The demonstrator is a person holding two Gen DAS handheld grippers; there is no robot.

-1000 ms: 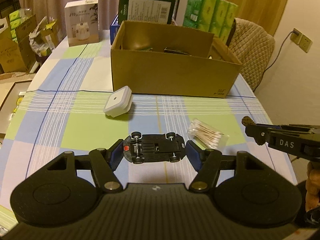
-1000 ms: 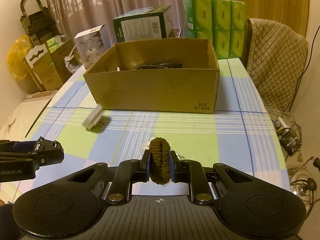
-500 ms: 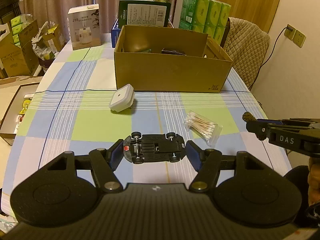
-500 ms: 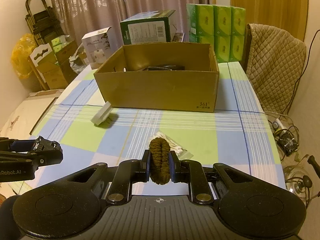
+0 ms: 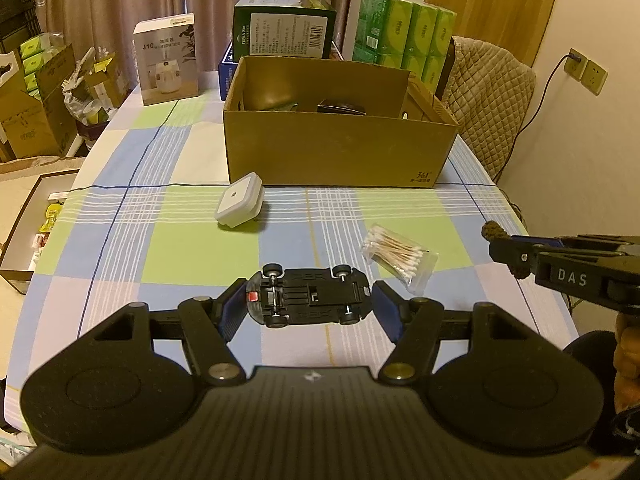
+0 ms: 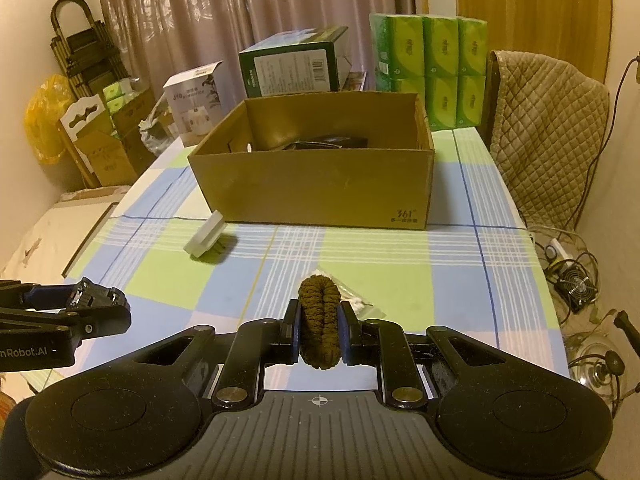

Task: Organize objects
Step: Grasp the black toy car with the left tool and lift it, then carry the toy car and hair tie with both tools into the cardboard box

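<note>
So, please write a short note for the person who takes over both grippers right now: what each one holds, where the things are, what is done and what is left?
Left gripper: shut on the toy car, held above the table, wheels toward the camera.
Right gripper: shut on the brown braided cord, also held above the table.
Cardboard box: open, at the table's far side, with some dark items already inside.
Still on the tablecloth: the white square device near the box and the cotton swab packet.
Left: probably put the car and the cord in the box, then fetch those two.

both wrist views look forward and down across tabletop (image 5: 168,240) toward cardboard box (image 5: 336,152); left view from left, right view from right; both share box.
</note>
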